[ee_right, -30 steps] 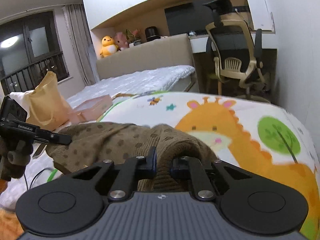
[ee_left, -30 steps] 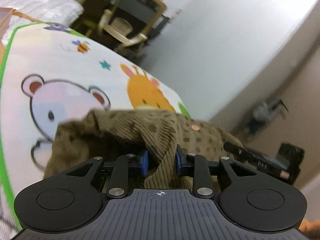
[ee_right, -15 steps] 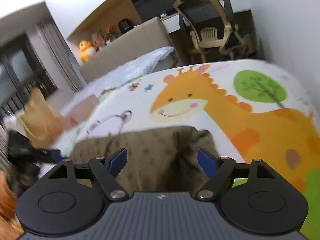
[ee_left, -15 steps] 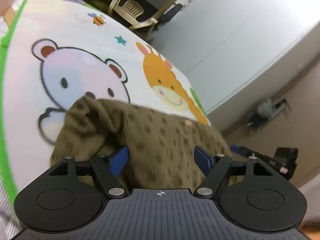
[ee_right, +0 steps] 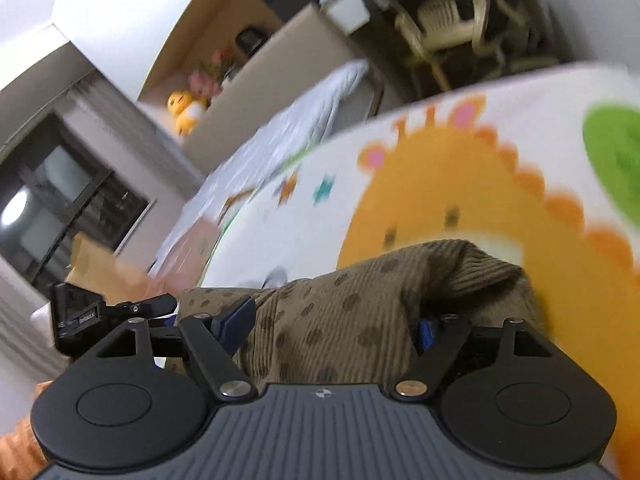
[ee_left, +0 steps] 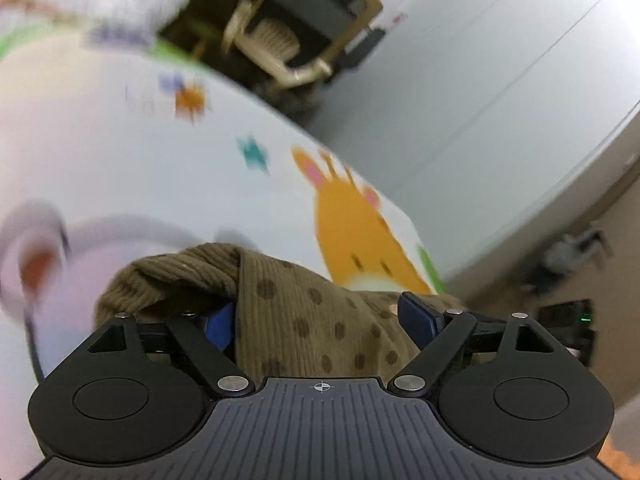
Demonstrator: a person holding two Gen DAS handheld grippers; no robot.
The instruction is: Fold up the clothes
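- Now the left gripper (ee_left: 324, 322), clamped on the brown dotted corduroy garment (ee_left: 304, 312) a second ago, has let go; its jaws are opening wider, cloth loose between them.
- Likewise the right gripper (ee_right: 340, 326) stands wide, released.
- Dropped on the animal-print mat (ee_left: 132, 160), the garment's fold looks laid.

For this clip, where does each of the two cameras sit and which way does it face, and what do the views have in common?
Left wrist: on the left gripper, looking forward and slightly down along its opening jaws over the brown dotted garment toward the animal-print mat, chair and wall; the other gripper shows far right.
Right wrist: on the right gripper, open, facing over the garment toward bed, window and chair; the left gripper appears at left; no hand visible.
Shared: garment, giraffe print, chair.
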